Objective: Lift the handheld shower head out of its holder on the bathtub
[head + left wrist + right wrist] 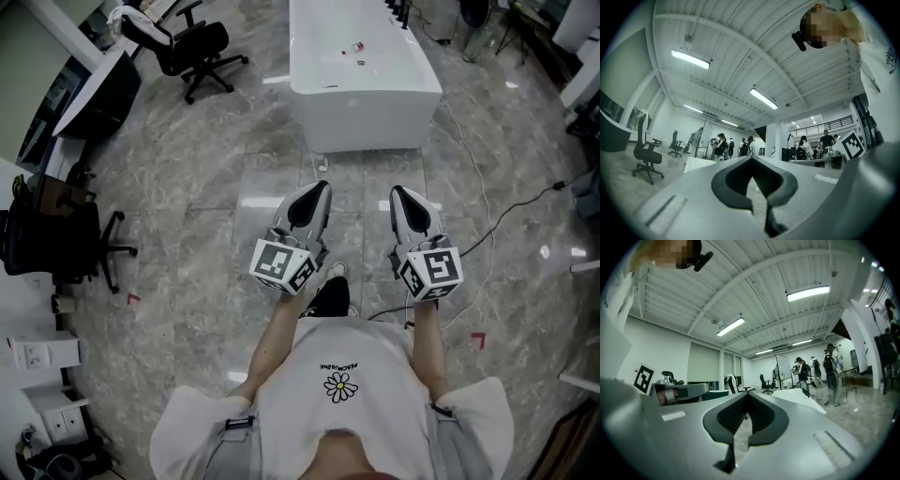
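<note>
The bathtub (pixel 366 117) runs off the top edge of my head view, and the dark fittings (pixel 401 11) at its far end are so small and clipped that I cannot pick out a shower head or holder among them. A small red thing (pixel 356 47) lying in the tub is too tiny for me to name. In the gripper views the left gripper (pixel 751 158) and right gripper (pixel 747 394) fill the lower frame with their own bodies, hiding all but a white sliver of the tub.
</note>
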`<state>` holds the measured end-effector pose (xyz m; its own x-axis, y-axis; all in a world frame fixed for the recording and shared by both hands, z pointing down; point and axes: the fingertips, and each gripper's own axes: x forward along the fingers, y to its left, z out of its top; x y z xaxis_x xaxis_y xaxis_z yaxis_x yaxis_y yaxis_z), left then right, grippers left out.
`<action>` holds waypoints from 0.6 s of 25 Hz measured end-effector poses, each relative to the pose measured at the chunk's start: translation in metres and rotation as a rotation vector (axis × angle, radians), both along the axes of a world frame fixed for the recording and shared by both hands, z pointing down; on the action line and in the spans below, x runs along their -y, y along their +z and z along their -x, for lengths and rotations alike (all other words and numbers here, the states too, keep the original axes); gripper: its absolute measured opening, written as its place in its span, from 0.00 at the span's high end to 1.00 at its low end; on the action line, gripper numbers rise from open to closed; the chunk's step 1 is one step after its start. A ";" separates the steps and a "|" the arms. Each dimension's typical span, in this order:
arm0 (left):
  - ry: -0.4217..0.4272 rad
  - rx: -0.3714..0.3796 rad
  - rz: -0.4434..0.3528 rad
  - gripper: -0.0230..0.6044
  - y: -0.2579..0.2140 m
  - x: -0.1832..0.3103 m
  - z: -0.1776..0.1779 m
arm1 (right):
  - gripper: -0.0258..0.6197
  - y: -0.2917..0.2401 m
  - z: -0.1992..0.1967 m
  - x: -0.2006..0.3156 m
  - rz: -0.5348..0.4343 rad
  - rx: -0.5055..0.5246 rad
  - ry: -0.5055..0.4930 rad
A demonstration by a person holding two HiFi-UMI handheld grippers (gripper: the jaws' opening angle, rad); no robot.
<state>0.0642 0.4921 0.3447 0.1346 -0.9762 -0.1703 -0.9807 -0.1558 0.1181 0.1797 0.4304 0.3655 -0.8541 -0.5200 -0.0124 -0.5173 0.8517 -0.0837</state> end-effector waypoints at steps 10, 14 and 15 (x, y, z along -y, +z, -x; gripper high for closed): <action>0.073 -0.023 -0.070 0.96 -0.038 0.122 0.104 | 0.93 -0.026 0.108 0.107 0.011 0.008 0.029; 0.122 -0.045 -0.104 0.96 -0.059 0.166 0.125 | 0.93 -0.057 0.139 0.133 -0.117 0.023 0.017; 0.131 -0.051 -0.109 0.96 -0.061 0.176 0.129 | 0.90 -0.063 0.146 0.138 -0.137 0.017 0.008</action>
